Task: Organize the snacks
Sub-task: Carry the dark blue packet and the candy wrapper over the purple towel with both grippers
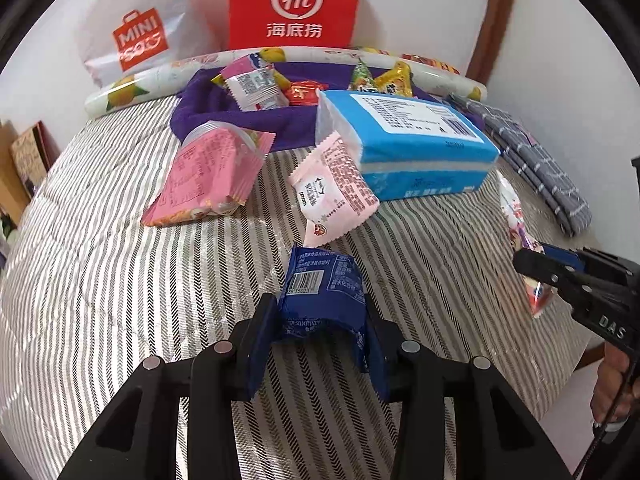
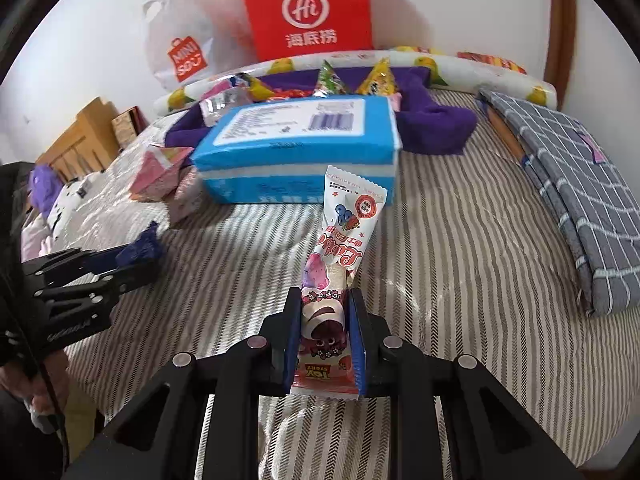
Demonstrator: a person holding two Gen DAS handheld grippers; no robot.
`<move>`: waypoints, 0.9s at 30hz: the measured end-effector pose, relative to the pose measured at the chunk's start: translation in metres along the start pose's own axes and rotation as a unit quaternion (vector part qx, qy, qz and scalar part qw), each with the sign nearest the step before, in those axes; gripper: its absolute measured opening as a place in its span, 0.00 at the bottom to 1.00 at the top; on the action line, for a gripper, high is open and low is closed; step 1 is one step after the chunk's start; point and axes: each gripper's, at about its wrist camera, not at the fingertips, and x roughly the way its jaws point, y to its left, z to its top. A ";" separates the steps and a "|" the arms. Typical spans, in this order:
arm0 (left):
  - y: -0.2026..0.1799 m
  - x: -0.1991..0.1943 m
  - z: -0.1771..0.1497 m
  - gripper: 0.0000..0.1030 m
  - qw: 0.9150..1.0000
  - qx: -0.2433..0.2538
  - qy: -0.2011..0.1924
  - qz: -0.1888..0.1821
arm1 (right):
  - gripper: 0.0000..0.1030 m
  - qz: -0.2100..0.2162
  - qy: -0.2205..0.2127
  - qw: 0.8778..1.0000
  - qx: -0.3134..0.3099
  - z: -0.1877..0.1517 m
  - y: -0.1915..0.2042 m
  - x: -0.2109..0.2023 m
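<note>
My left gripper is shut on a dark blue snack packet, held above the striped bedcover; it also shows in the right wrist view. My right gripper is shut on a long white and pink snack packet, which also shows at the right edge of the left wrist view. Two pink packets lie ahead, next to a blue tissue pack. More snacks lie on a purple cloth at the back.
A red Haidilao bag and a white Miniso bag lean on the wall behind a fruit-print roll. A folded grey checked cloth lies at the right. Wooden furniture stands left of the bed.
</note>
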 end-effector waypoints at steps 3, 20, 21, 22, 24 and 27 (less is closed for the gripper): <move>0.002 0.000 0.001 0.37 1.000 -0.013 0.003 -0.004 | 0.21 0.017 -0.005 1.000 -0.004 0.002 0.001 -0.008; 0.015 -0.041 0.057 0.37 0.998 -0.026 -0.029 -0.048 | 0.21 0.057 -0.082 0.995 0.019 0.055 0.017 -0.047; 0.015 -0.045 0.065 0.37 0.998 -0.021 -0.034 -0.046 | 0.21 0.052 -0.089 0.994 0.024 0.061 0.016 -0.050; 0.015 -0.047 0.070 0.37 0.998 -0.018 -0.037 -0.045 | 0.21 0.048 -0.094 0.994 0.030 0.065 0.015 -0.051; 0.016 -0.053 0.087 0.37 0.998 -0.009 -0.048 -0.043 | 0.21 0.043 -0.106 0.992 0.044 0.077 0.010 -0.054; 0.016 -0.057 0.111 0.37 0.997 0.008 -0.062 -0.037 | 0.21 0.027 -0.120 0.991 0.053 0.096 0.006 -0.054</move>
